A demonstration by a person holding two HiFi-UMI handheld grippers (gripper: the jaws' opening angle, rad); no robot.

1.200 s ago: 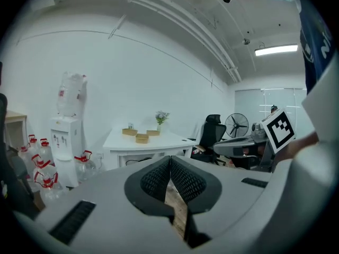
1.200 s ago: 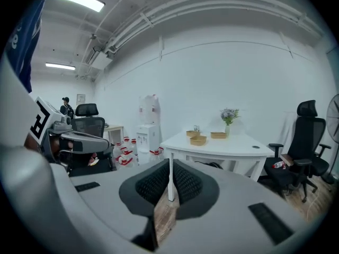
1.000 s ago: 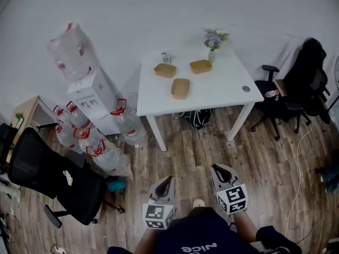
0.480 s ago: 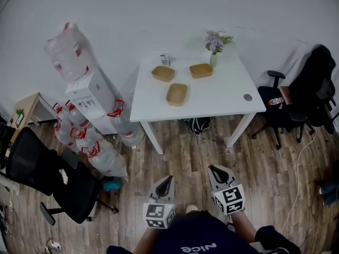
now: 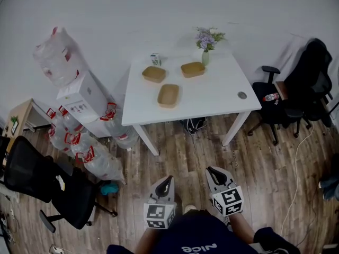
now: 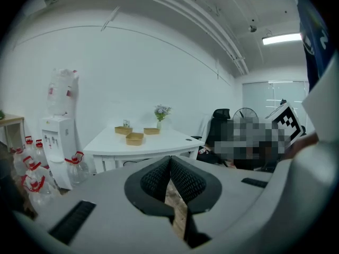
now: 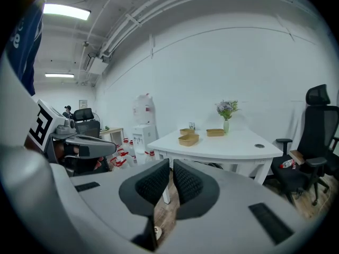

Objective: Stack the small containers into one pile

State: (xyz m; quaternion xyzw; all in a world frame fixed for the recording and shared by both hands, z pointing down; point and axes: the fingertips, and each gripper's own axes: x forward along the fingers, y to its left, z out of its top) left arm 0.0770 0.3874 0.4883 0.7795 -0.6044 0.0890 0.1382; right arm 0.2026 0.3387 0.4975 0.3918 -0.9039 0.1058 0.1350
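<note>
Three small tan containers lie apart on the white table (image 5: 212,97): one at the back left (image 5: 153,74), one at the back right (image 5: 193,69), one nearer the front (image 5: 168,95). The left gripper view also shows the containers (image 6: 134,137) far ahead, as does the right gripper view (image 7: 188,138). My left gripper (image 5: 165,184) and right gripper (image 5: 215,174) hang over the wooden floor, well short of the table. Both are shut with nothing between their pads.
A vase of flowers (image 5: 205,42), a small carton (image 5: 155,59) and a round cable port (image 5: 242,95) are on the table. A water dispenser (image 5: 79,97) with several bottles stands to the left, office chairs at the left (image 5: 37,176) and right (image 5: 296,89).
In the head view the table and containers have drifted left and slightly down as I came closer. Both grippers stay shut in front of my body.
</note>
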